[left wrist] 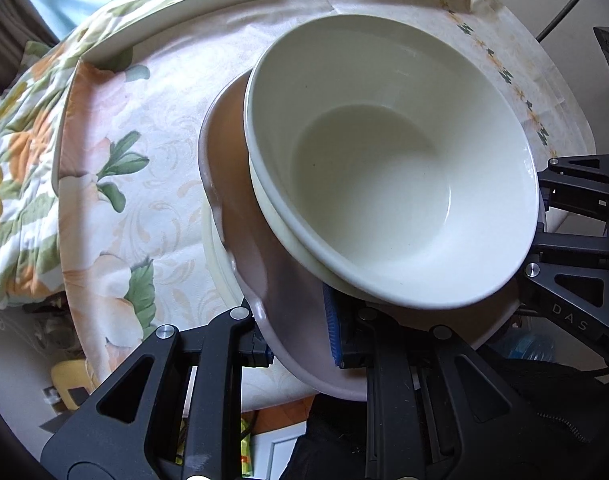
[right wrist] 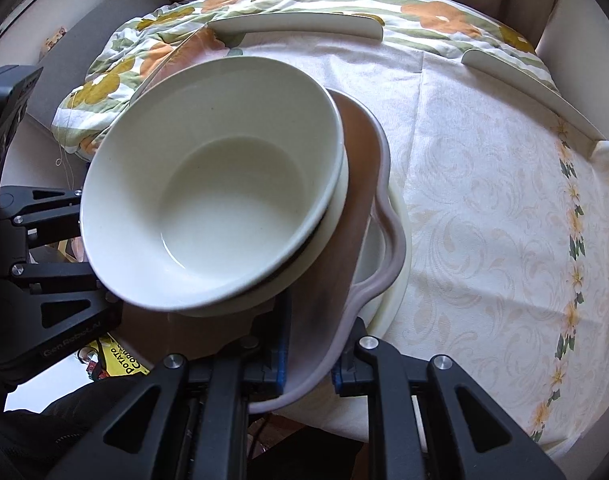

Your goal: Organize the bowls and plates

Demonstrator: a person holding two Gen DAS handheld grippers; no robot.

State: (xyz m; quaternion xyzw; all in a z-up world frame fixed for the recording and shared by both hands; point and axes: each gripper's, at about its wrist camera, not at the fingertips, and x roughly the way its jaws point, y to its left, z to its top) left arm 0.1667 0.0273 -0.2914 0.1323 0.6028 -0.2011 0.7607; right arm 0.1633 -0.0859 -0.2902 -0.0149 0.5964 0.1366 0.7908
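Observation:
Two nested white bowls (left wrist: 388,176) sit on a mauve wavy-rimmed plate (left wrist: 256,240), which lies over a cream plate (left wrist: 218,256) on the table. My left gripper (left wrist: 300,344) is shut on the mauve plate's near rim, blue pads either side. In the right wrist view the bowls (right wrist: 220,200) sit on the mauve plate (right wrist: 356,224) above the cream plate (right wrist: 396,264). My right gripper (right wrist: 308,364) is shut on the mauve plate's rim from the opposite side. Each gripper shows at the other view's edge.
The round table (right wrist: 484,208) has a floral cloth and raised white edge guards (right wrist: 296,24). A flowered quilt (right wrist: 152,48) lies beyond it. A yellow snack bag (right wrist: 116,354) lies on the floor below the table.

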